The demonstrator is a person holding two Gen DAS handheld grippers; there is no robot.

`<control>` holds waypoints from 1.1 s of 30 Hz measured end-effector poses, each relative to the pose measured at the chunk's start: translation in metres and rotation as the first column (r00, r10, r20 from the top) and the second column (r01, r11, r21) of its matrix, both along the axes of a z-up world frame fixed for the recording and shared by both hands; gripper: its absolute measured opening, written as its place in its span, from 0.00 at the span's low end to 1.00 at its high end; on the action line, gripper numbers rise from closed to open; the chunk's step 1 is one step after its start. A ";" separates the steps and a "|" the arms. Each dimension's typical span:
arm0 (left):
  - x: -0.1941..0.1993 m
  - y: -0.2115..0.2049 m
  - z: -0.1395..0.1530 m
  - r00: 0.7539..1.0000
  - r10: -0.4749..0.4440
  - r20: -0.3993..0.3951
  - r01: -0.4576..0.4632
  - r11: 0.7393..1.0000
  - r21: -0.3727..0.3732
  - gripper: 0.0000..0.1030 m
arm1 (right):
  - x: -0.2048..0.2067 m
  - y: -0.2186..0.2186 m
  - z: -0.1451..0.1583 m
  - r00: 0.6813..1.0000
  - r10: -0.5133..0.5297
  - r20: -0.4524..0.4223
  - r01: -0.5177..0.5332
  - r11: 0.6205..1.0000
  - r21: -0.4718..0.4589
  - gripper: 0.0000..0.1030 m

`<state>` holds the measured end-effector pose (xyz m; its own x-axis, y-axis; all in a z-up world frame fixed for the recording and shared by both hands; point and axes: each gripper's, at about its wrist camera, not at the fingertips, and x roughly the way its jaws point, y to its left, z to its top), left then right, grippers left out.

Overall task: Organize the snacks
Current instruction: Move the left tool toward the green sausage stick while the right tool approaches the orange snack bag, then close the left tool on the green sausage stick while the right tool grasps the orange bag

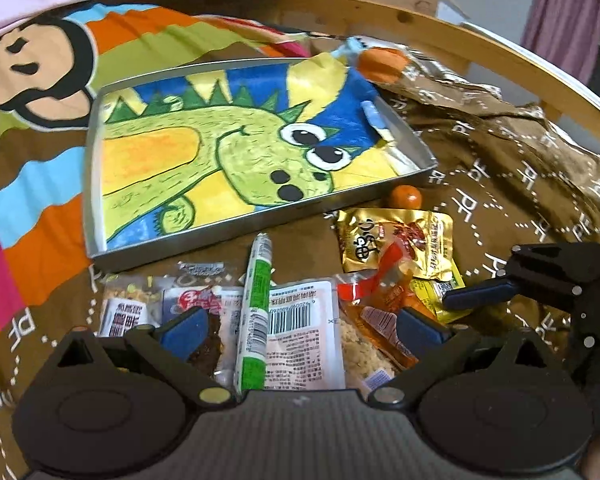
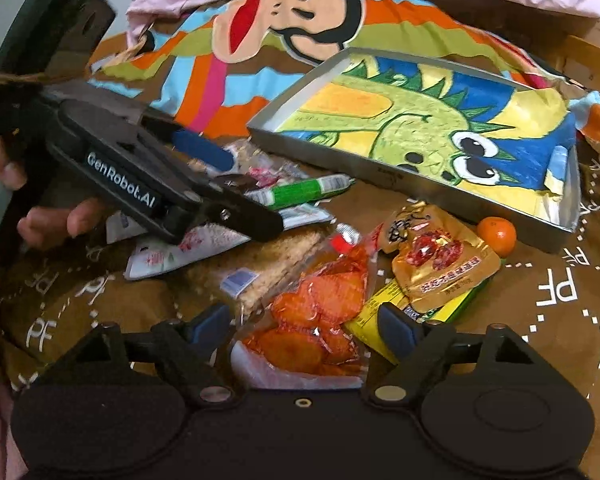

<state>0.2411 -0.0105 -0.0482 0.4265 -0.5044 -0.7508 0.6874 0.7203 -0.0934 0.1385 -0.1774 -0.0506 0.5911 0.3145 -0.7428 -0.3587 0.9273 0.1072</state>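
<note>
Both tools hover over the snack pile with nothing gripped. The left tool [image 1: 300, 332] has its jaws spread wide above a white barcoded packet [image 1: 304, 332] and a green-and-white tube [image 1: 256, 304]. The right tool [image 2: 304, 324] stands open too, its blue pads either side of a clear bag of orange slices [image 2: 316, 320], apparently not yet pressing it.

Sorting looks barely begun, to my eye. The metal tray [image 1: 94, 184], lined with a dinosaur drawing, holds no snacks at all. Everything sits loose on the brown bedspread [image 2: 560, 292] just in front of it: the gold pouch [image 2: 440, 264], a small orange fruit [image 2: 496, 234] beside the tray's wall, a yellow-green packet [image 2: 376, 312] and the rest.

Only the right wrist view shows the person's hand [image 2: 48, 216] on the left tool's handle, and the crumbly beige bar in clear wrap [image 2: 260, 264]. Only the left view shows the wooden bed rail [image 1: 480, 48] and crumpled brown paper [image 1: 500, 128] beyond the tray.
</note>
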 end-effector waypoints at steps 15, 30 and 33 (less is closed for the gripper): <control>0.031 0.001 -0.011 0.992 0.030 -0.122 -0.031 0.999 -0.005 0.61 | -0.004 0.018 -0.010 0.998 0.058 0.039 -0.052 0.990 -0.133 0.69; 0.061 -0.018 -0.024 0.966 0.163 -0.200 -0.158 0.987 0.042 0.44 | 0.012 0.023 -0.019 0.996 0.081 0.049 -0.072 0.984 -0.164 0.77; 0.060 -0.017 -0.023 0.963 0.178 -0.200 -0.172 0.984 0.048 0.34 | 0.011 0.024 -0.018 0.996 0.082 0.047 -0.073 0.981 -0.178 0.74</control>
